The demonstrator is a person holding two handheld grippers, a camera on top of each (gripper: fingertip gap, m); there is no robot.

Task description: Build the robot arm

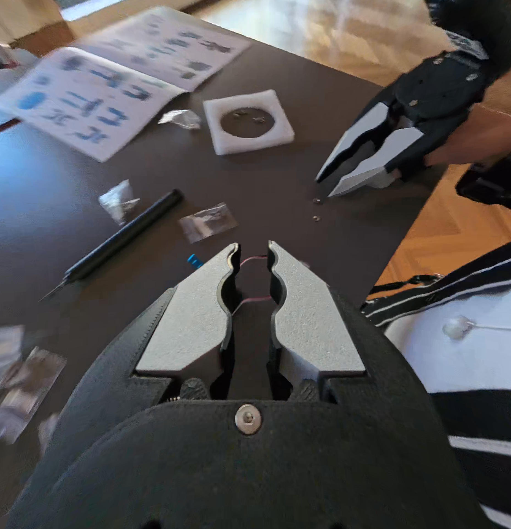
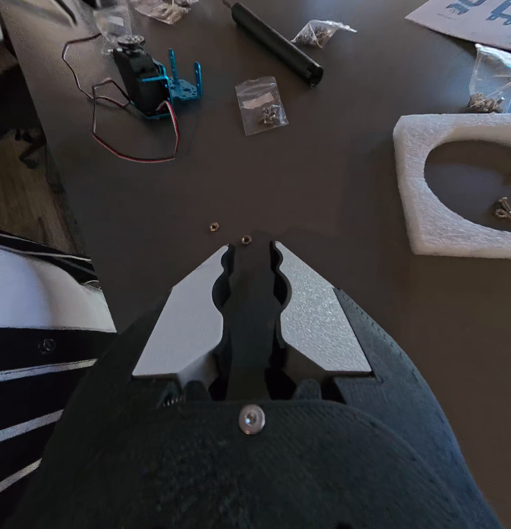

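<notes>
Steel nut [image 2: 246, 239] lying just off right gripper [image 2: 251, 244] tips, jaws parted, empty; left gripper [image 1: 253, 245] hovering agape over servo wire [image 1: 252, 258], gripping nothing.

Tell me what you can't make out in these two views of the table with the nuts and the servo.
- Blue servo bracket: left wrist view, almost wholly hidden behind the left gripper fingers.
- Printed sheets: left wrist view, motion blurred.
- Bags at the left edge: left wrist view, blurred and cut off; contents unclear.
- White foam frame: right wrist view, cut off by the right edge.
- Two nuts by the right gripper: too small for detail.
</notes>
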